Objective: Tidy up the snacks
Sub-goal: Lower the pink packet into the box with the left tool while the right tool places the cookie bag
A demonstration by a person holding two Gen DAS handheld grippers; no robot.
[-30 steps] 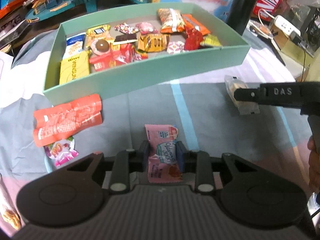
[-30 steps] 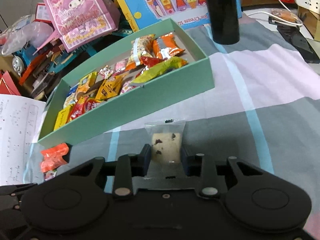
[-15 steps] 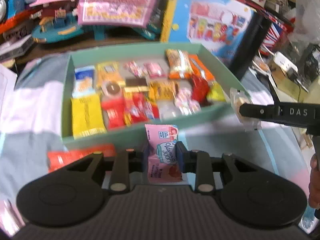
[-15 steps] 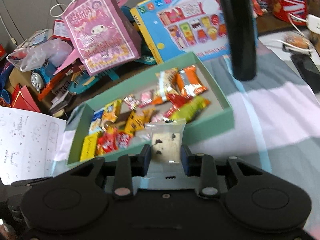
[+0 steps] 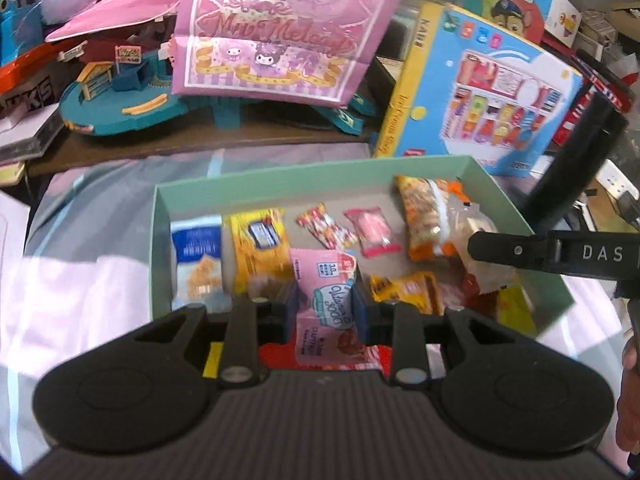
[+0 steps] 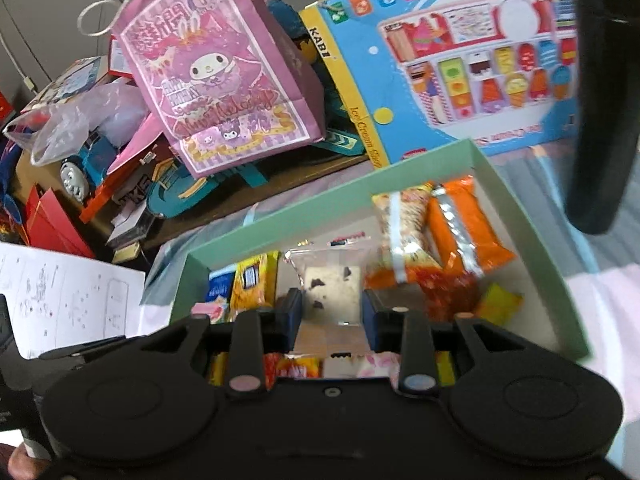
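Between the left gripper (image 5: 325,307) fingers sits a clamped pink packet (image 5: 325,280); the right gripper (image 6: 331,312) likewise pinches a clear cookie bag (image 6: 332,286), both poised above the green box (image 5: 256,184) (apparently for release).

I see a striped bedsheet (image 5: 80,280) of grey, pink and light blue. Directly on it rest the green box (image 5: 280,184) and a black cylinder (image 6: 600,120).
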